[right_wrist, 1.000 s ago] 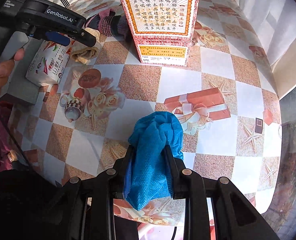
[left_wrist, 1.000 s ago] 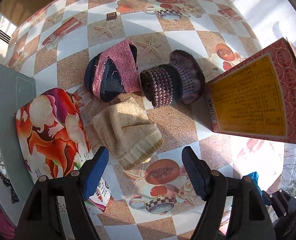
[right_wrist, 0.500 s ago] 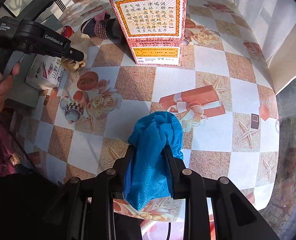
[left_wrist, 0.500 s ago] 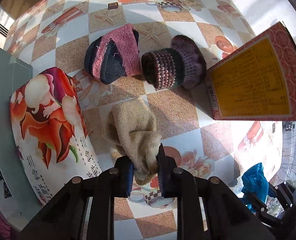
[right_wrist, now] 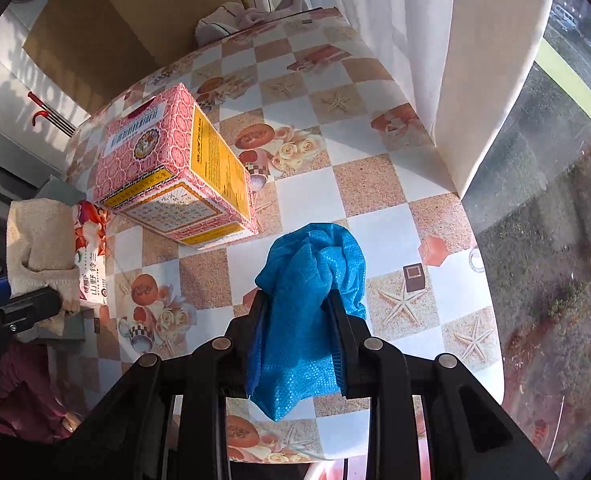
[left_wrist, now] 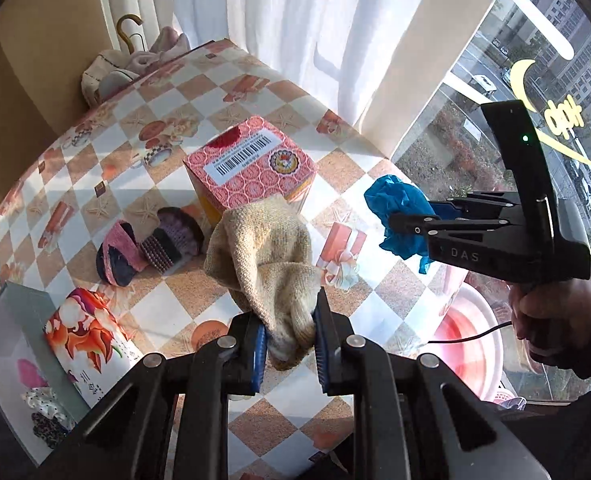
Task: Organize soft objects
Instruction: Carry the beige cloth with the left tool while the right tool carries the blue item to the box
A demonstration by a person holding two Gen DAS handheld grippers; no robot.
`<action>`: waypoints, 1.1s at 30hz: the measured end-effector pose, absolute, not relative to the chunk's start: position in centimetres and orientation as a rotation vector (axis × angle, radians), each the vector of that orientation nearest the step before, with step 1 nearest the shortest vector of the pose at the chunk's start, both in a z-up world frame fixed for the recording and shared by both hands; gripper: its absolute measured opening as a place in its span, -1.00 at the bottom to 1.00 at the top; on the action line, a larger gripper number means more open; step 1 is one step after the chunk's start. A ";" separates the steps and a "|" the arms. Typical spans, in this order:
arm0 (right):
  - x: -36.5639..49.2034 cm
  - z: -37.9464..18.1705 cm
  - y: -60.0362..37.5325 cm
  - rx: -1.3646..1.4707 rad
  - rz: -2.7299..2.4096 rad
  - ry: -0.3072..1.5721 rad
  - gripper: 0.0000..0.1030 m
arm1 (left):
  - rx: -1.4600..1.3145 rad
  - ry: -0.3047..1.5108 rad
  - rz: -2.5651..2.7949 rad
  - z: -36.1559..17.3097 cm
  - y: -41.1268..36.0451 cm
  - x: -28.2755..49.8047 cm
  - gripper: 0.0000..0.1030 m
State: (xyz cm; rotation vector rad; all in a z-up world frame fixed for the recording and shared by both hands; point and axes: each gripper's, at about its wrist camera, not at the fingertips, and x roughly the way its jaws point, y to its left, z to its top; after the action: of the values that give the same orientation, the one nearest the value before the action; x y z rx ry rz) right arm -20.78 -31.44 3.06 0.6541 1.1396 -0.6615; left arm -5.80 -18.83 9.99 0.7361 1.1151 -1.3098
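Observation:
My left gripper (left_wrist: 289, 332) is shut on a beige knitted cloth (left_wrist: 265, 252), which hangs in the air above the checkered table (left_wrist: 167, 280). In the right wrist view the same beige cloth (right_wrist: 41, 236) shows at the far left. A blue cloth (right_wrist: 309, 280) is pinched in my right gripper (right_wrist: 299, 312), also lifted off the table. The left wrist view shows that blue cloth (left_wrist: 399, 216) and the right gripper (left_wrist: 391, 222) to the right. On the table lie a pink and navy sock roll (left_wrist: 119, 254) and a purple knitted roll (left_wrist: 173, 240).
A red and yellow carton (left_wrist: 251, 168) stands mid-table. A floral tissue pack (left_wrist: 87, 332) lies by a grey box (left_wrist: 3, 344) at the left. A pink basin (left_wrist: 469, 344) sits below the table's right edge. Curtains, a window and a pile of bags (left_wrist: 131, 64) lie beyond.
The left gripper shut on the beige cloth and lifted it off the table, rolling as it rose. The right gripper rose and rolled too, keeping the blue cloth.

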 end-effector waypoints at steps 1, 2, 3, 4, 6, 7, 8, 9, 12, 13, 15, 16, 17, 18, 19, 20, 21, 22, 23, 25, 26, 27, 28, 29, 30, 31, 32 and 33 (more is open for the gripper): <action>-20.3 4.1 -32.3 0.640 -0.677 1.120 -0.43 | 0.709 1.115 -1.300 10.9 -19.8 -5.1 -0.57; -19.7 5.1 -33.0 0.625 -0.688 1.101 -0.43 | 0.692 1.111 -1.281 11.6 -21.0 -4.4 -0.57; -19.1 6.0 -33.8 0.614 -0.699 1.085 -0.43 | 0.683 1.103 -1.251 12.0 -21.9 -3.6 -0.57; -18.2 6.9 -34.5 0.607 -0.706 1.066 -0.43 | 0.677 1.098 -1.218 12.3 -22.9 -2.8 -0.57; -16.4 8.8 -35.2 0.603 -0.696 1.022 -0.43 | 0.654 1.104 -1.156 12.6 -23.3 -0.8 -0.57; -15.3 9.6 -35.2 0.599 -0.679 0.999 -0.43 | 0.646 1.108 -1.118 12.7 -23.1 0.2 -0.57; -14.2 10.5 -35.0 0.592 -0.658 0.980 -0.43 | 0.633 1.115 -1.082 12.6 -22.6 1.2 -0.57; -13.0 11.4 -34.4 0.581 -0.629 0.963 -0.43 | 0.614 1.126 -1.056 12.5 -21.8 2.1 -0.57; -9.2 12.7 -31.9 0.558 -0.526 0.940 -0.43 | 0.571 1.168 -0.966 12.0 -19.3 4.3 -0.57; -8.0 12.8 -30.9 0.560 -0.488 0.944 -0.43 | 0.558 1.183 -0.942 11.8 -18.4 4.9 -0.57; -6.0 12.4 -28.6 0.558 -0.417 0.964 -0.43 | 0.533 1.210 -0.899 11.4 -16.1 5.7 -0.57; -5.1 12.0 -27.3 0.552 -0.382 0.980 -0.43 | 0.524 1.222 -0.880 11.2 -15.0 5.9 -0.57; -4.4 11.7 -26.1 0.546 -0.352 0.994 -0.43 | 0.513 1.232 -0.864 11.0 -13.9 6.1 -0.57; -3.7 11.3 -25.0 0.539 -0.323 1.011 -0.43 | 0.500 1.242 -0.849 10.8 -12.8 6.1 -0.57; -3.1 11.0 -24.0 0.532 -0.300 1.028 -0.43 | 0.490 1.250 -0.835 10.6 -11.9 6.2 -0.57; -2.6 10.6 -22.9 0.526 -0.275 1.049 -0.43 | 0.479 1.260 -0.820 10.4 -10.9 6.3 -0.57; -2.2 10.2 -22.0 0.521 -0.255 1.069 -0.43 | 0.469 1.270 -0.805 10.1 -9.9 6.4 -0.57; -1.8 9.8 -21.1 0.519 -0.234 1.092 -0.43 | 0.461 1.281 -0.792 9.9 -9.1 6.4 -0.57; -1.5 9.4 -20.3 0.515 -0.213 1.113 -0.43 | 0.454 1.290 -0.780 9.7 -8.3 6.4 -0.57; -0.9 8.9 -18.8 0.499 -0.188 1.151 -0.43 | 0.447 1.292 -0.762 9.6 -6.9 6.3 -0.57; -0.6 8.7 -18.2 0.489 -0.172 1.166 -0.43 | 0.447 1.286 -0.751 9.6 -6.3 6.3 -0.57; -0.3 8.7 -17.6 0.473 -0.156 1.180 -0.43 | 0.452 1.278 -0.734 9.6 -5.7 6.4 -0.57; 0.0 8.7 -16.9 0.453 -0.142 1.190 -0.43 | 0.458 1.266 -0.715 9.7 -5.2 6.4 -0.57; 0.3 8.7 -16.3 0.434 -0.129 1.198 -0.43 | 0.462 1.254 -0.697 9.8 -4.7 6.6 -0.57; 0.7 8.8 -15.6 0.414 -0.115 1.206 -0.43 | 0.463 1.244 -0.679 9.8 -4.1 6.8 -0.57; 1.0 8.8 -15.1 0.394 -0.101 1.214 -0.43 | 0.461 1.237 -0.664 9.8 -3.6 6.9 -0.57; 1.3 8.7 -14.4 0.375 -0.088 1.222 -0.43 | 0.458 1.233 -0.650 9.8 -3.1 7.1 -0.57; 1.6 8.7 -13.8 0.357 -0.074 1.232 -0.43 | 0.450 1.234 -0.640 9.7 -2.5 7.2 -0.57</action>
State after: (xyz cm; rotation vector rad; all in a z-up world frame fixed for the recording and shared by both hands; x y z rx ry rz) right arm 1.63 -13.76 8.69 0.3566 1.2319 -0.0741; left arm 7.24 -2.52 9.68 0.4500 1.2344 -0.6400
